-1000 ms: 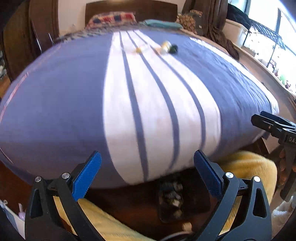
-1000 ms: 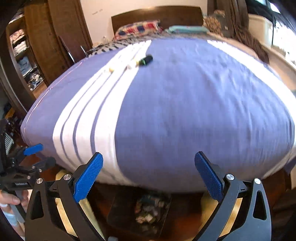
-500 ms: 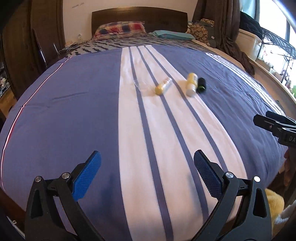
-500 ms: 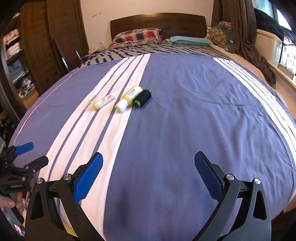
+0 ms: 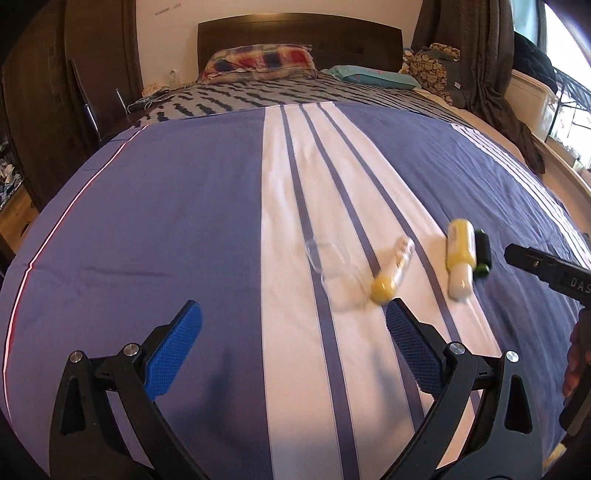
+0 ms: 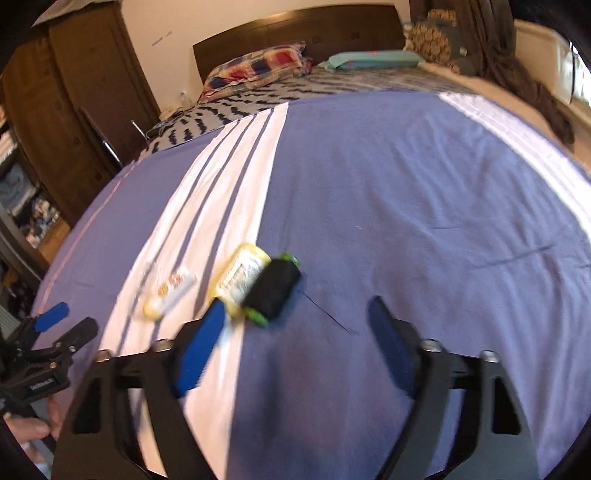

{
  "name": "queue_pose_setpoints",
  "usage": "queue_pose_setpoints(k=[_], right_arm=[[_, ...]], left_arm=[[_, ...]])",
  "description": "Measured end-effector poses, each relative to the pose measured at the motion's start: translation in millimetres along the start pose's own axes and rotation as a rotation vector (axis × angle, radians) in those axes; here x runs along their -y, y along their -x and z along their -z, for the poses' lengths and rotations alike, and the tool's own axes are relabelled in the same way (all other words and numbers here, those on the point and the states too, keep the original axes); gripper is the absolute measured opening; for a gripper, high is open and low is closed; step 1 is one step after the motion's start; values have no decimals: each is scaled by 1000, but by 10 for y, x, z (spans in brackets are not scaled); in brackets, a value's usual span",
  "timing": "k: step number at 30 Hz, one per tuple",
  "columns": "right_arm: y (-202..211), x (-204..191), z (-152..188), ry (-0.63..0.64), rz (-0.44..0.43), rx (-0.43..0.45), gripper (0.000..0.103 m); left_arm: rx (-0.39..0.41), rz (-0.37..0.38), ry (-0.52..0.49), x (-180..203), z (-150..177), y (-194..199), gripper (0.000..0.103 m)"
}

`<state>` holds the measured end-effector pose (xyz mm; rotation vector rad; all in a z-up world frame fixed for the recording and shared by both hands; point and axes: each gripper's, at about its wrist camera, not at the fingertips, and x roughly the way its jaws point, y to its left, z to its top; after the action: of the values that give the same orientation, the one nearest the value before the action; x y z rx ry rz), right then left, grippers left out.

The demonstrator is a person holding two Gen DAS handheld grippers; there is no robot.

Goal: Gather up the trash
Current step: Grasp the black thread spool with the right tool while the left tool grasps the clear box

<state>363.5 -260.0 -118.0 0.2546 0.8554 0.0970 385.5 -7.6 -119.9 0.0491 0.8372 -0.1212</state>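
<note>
On the blue-and-white striped bedspread (image 5: 207, 206) lie 3 containers: a small clear tube with yellow cap (image 5: 392, 272), a yellow bottle with white cap (image 5: 459, 254), and, touching it at 3 o'clock, a black cylinder with green ends (image 6: 272, 288). The left gripper (image 5: 291, 349) and right gripper (image 6: 293, 341) hover above, fingers spread, gripping nothing.

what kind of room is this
A bedroom, most likely: a large bed with a blue and white striped cover, a plaid pillow against a dark wooden headboard, and a wardrobe to one side.
</note>
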Motion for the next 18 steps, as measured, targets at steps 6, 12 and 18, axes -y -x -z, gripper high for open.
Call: queue_pose_setpoints(k=[6,12,18], right_arm=[[-240,-74,-100,24,4,-42,55],[-326,-103,-109,21,-14,-52,54],[-357,-55,-132,28,8,-62,54]], left_arm=[[-27,-10,6,-8,-232,-334,84],[-111,51,37,24,-283,-670,74],[-132,43,-3,179,-196,-824,67]])
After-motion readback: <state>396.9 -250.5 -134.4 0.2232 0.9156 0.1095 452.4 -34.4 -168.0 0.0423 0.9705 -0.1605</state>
